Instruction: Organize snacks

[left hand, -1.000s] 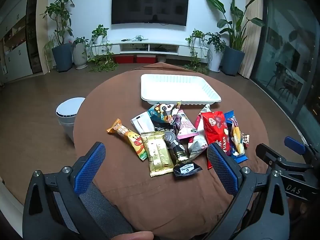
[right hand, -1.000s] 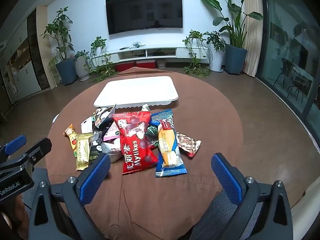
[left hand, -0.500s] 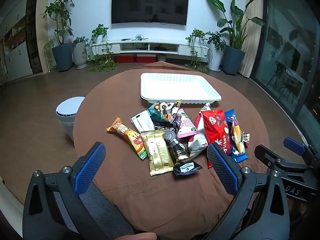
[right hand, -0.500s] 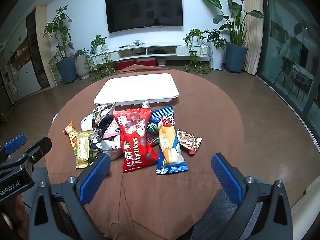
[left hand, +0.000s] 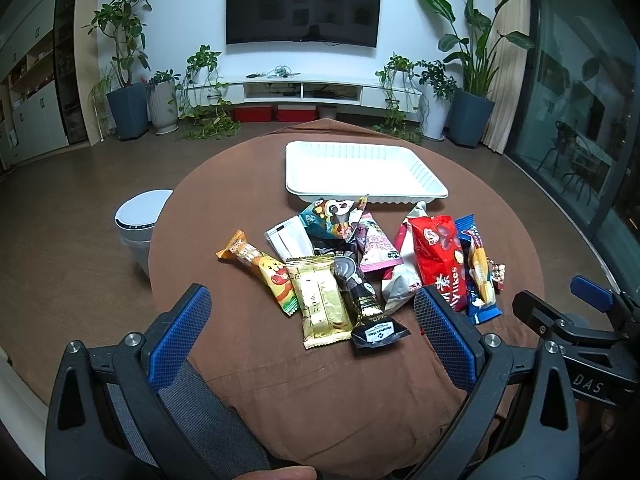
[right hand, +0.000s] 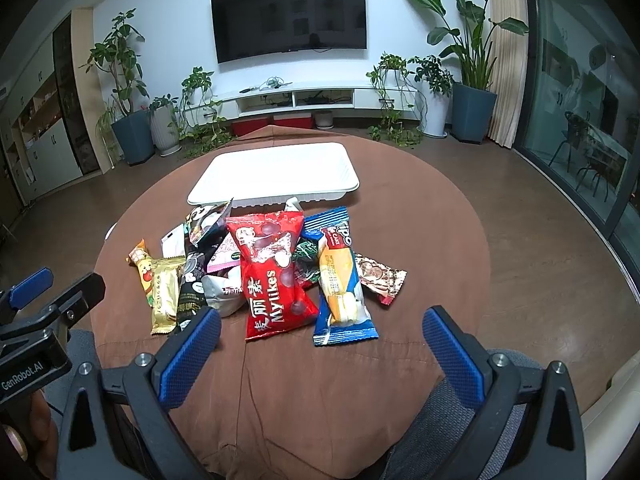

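Observation:
Several snack packets lie in a heap on a round brown-clothed table (left hand: 248, 360). Among them are a red Mylikes bag (right hand: 272, 276), a blue-and-orange cake bar (right hand: 340, 284), a gold wafer pack (left hand: 322, 304), an orange stick pack (left hand: 260, 268) and a black sachet (left hand: 368, 312). An empty white tray (left hand: 360, 170) (right hand: 276, 174) sits just beyond the heap. My left gripper (left hand: 312, 332) hovers open at the near side of the heap, nothing between its fingers. My right gripper (right hand: 320, 354) is open too, short of the red bag.
A white lidded bin (left hand: 140, 216) stands on the floor left of the table. Beyond are a TV wall, a low white cabinet and potted plants (left hand: 128, 80). Glass doors line the right side. Grey chair fabric (left hand: 192, 412) shows at the table's near edge.
Both grippers have edged slightly forward toward the heap. The packets and the tray have not moved.

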`<state>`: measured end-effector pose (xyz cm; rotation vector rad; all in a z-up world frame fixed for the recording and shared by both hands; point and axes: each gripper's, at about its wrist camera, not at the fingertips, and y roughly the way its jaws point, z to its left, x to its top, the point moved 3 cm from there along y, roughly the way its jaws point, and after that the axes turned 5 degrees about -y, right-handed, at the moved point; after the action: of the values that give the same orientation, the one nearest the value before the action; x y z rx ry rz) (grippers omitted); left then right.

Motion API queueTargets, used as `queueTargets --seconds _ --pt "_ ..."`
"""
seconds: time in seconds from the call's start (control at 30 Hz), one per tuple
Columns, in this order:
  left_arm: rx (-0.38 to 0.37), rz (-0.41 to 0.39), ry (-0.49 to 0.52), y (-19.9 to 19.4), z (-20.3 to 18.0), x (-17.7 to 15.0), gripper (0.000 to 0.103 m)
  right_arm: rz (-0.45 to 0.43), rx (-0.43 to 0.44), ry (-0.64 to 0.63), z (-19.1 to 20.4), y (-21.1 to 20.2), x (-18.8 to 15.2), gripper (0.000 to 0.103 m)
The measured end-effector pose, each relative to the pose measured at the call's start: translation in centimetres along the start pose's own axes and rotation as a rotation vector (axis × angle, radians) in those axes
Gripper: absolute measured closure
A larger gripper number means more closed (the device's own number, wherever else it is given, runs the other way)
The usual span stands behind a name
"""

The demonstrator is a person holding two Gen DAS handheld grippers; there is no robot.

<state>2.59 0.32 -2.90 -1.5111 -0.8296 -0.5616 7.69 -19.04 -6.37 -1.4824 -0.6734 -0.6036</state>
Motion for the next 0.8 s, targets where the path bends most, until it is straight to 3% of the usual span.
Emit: queueTargets --seconds 0.8 --pt "0.017 0.019 0.000 0.71 0.19 -0.15 0.000 -0.002 -0.001 0.001 -0.03 0.17 -0.05 0.000"
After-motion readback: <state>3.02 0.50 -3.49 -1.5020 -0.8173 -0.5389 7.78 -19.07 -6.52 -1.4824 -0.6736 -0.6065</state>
